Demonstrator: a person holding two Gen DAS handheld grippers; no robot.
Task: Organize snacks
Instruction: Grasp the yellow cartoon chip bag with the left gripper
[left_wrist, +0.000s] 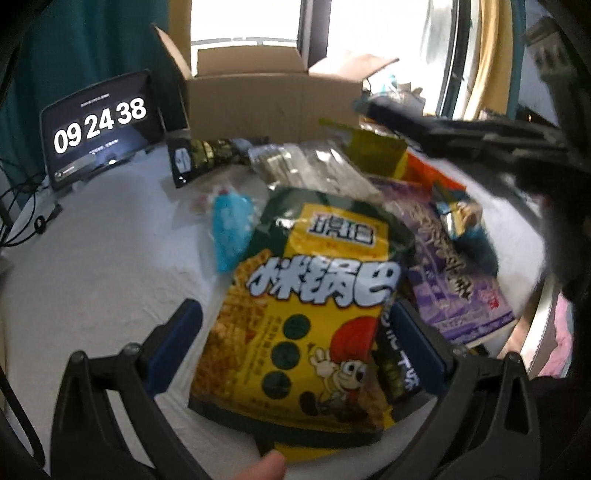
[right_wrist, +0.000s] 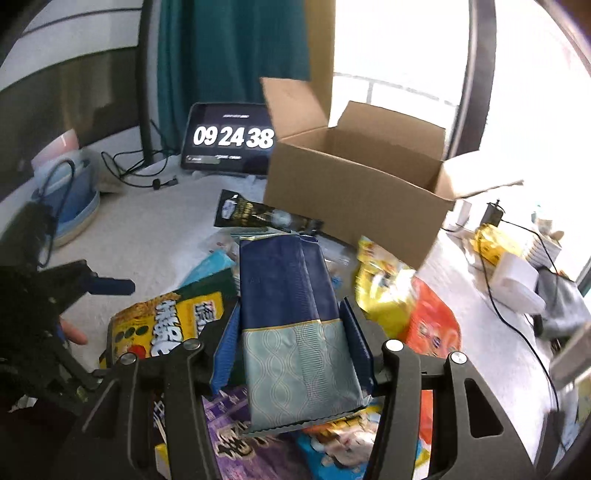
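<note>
1. Currently clamped by the right tool (right_wrist: 291, 350): a blue packet (right_wrist: 288, 314), pinched across its width and raised off the pile, likely so as to clear the other snacks on the way to the box (right_wrist: 354, 188).
2. Spread wide, the left tool (left_wrist: 291, 354), straddling a yellow snack bag (left_wrist: 306, 306) without pressing it; probably lined up for the next pick.
3. Underneath and around, on the white bench (left_wrist: 103, 258): a purple bag (left_wrist: 461, 288), a black packet (right_wrist: 258, 214), an orange bag (right_wrist: 432, 325), loosely heaped.
4. Behind the heap, open-flapped, seemingly empty: the box, just beside a clock screen (right_wrist: 232, 138).
</note>
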